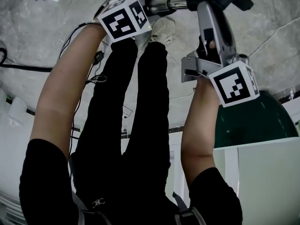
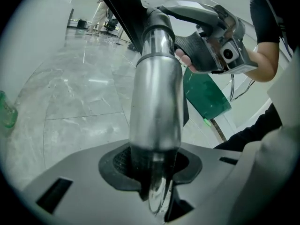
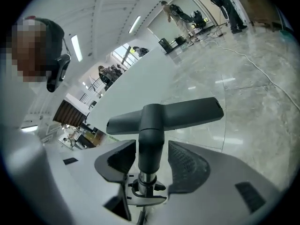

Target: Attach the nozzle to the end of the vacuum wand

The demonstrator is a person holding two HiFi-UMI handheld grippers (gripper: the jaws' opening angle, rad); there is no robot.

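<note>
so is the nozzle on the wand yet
On, it seems: the nozzle sits over the metal end of the vacuum wand in both gripper views; fully latched, cannot tell.

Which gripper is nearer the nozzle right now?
Right. The right gripper has open fingers either side of the nozzle stem, not pressing it. The left gripper is farther back, clamped on the wand.
</note>
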